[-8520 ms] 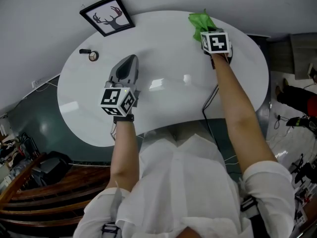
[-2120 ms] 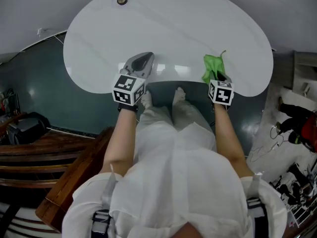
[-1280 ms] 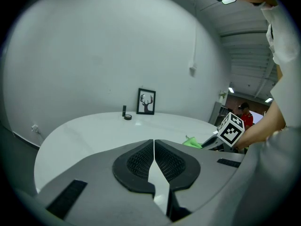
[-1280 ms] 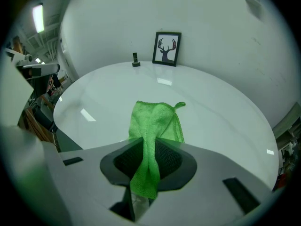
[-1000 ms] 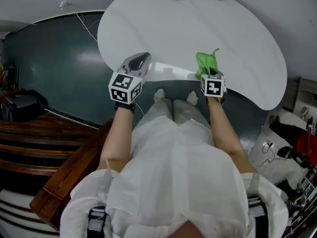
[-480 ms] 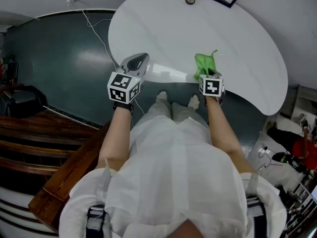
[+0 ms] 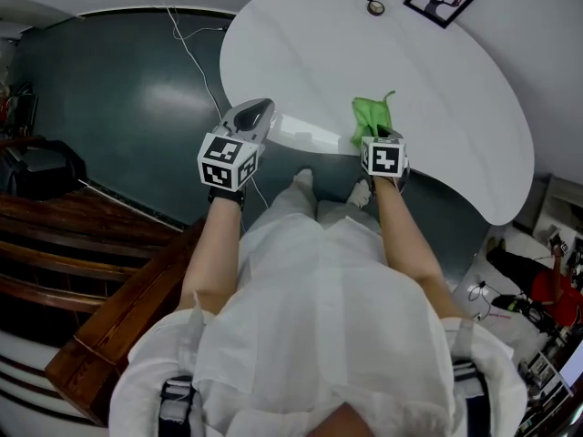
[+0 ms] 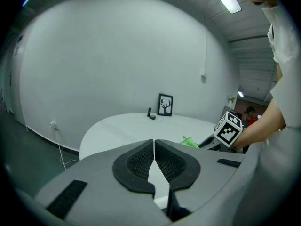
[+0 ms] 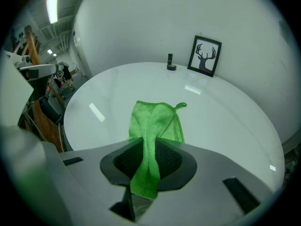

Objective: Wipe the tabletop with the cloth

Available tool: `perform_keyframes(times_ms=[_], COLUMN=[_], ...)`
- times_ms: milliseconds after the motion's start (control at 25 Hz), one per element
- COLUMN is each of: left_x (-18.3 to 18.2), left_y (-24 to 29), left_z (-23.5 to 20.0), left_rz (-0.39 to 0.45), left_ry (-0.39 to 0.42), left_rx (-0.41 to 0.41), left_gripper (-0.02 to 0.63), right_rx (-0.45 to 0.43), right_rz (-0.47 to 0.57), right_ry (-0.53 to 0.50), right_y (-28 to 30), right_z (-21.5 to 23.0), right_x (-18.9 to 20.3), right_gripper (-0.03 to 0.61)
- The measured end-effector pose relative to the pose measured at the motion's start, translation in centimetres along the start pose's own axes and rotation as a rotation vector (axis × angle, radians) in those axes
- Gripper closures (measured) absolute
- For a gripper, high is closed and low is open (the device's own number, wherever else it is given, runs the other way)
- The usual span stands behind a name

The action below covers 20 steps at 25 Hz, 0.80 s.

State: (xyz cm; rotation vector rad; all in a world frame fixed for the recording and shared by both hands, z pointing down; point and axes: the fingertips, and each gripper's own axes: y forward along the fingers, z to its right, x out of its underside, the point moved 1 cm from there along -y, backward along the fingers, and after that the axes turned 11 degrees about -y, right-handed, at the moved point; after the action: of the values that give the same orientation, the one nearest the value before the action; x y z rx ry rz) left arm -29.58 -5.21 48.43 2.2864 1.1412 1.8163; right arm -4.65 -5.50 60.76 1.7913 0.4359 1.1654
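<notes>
Up close, the right gripper (image 9: pixel 150 160) is clamped on a green cloth (image 9: pixel 157 119), whose near end is bunched between the jaws. The rest of the cloth fans out onto the white tabletop (image 7: pixel 437 80), just inside the near edge. Its long axis runs straight away from the jaws toward the far side, with a small loop at the far right corner. Bare tabletop spreads ahead and to both sides. The left gripper (image 8: pixel 154 159), jaws pressed together on nothing, hovers by the near edge, apart from the cloth.
</notes>
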Motion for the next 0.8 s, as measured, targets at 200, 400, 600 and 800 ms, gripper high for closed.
perform_keyframes(times_ms=[200, 400, 600, 800], left_x=[0.1, 0.1, 0.2, 0.6], left_y=[-1.3, -2.8, -3.8, -4.1], left_z=[-1.3, -2.8, -3.8, -4.5], left_rz=[0.009, 0.024, 0.039, 0.032], left_ry=[-0.006, -0.016, -0.030, -0.051], left_rx=[-0.023, -0.053, -0.080, -0.096], left_gripper=[0.593, 0.592, 0.594, 0.592], right_rx=[-0.042, -0.071, -0.099, -0.155], right_rz=[-0.008, 0.022, 0.042, 0.031], right_ry=[-0.016, -0.052, -0.082, -0.111], right_y=[0.6, 1.0, 1.5, 2.4], right_z=[-2.5, -5.0, -6.7, -8.9], right_x=[-1.4, -3.2, -4.6, -5.7], right_gripper=[0.506, 0.506, 0.506, 0.506])
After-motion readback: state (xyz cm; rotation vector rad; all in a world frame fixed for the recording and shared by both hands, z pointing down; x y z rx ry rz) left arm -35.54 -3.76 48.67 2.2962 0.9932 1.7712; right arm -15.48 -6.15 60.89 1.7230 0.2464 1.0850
